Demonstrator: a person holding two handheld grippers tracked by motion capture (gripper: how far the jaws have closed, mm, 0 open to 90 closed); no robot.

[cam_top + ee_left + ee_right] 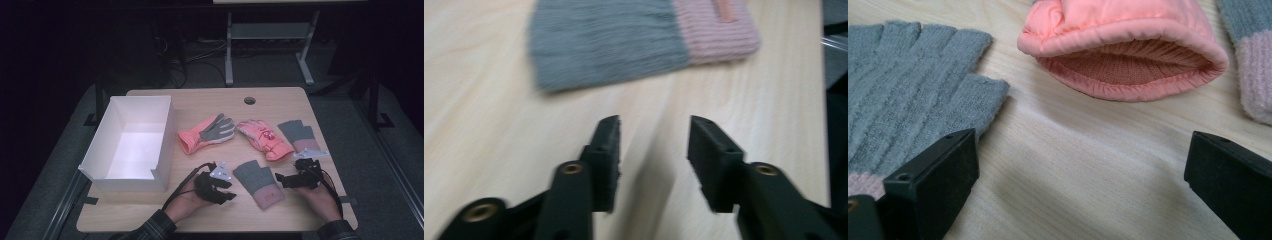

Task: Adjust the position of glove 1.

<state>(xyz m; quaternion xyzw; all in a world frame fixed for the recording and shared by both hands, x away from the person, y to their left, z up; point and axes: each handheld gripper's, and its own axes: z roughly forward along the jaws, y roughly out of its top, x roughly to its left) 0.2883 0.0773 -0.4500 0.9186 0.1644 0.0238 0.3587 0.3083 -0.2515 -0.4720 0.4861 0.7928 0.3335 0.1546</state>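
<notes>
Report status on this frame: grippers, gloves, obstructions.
Left gripper open, empty, beside near grey glove. Right gripper open, empty, at its other side. Nothing between grippers and glove; white box stands to the left.

Grey glove [259, 183] with pink cuff; white box [131, 145].

A grey knit fingerless glove [259, 182] with a pink ribbed cuff lies flat on the wooden table's near edge, fingers pointing away and cuff toward the person. Its matching partner [300, 136] lies flat farther right, beside a padded pink glove [264, 138] whose open cuff faces forward.
</notes>
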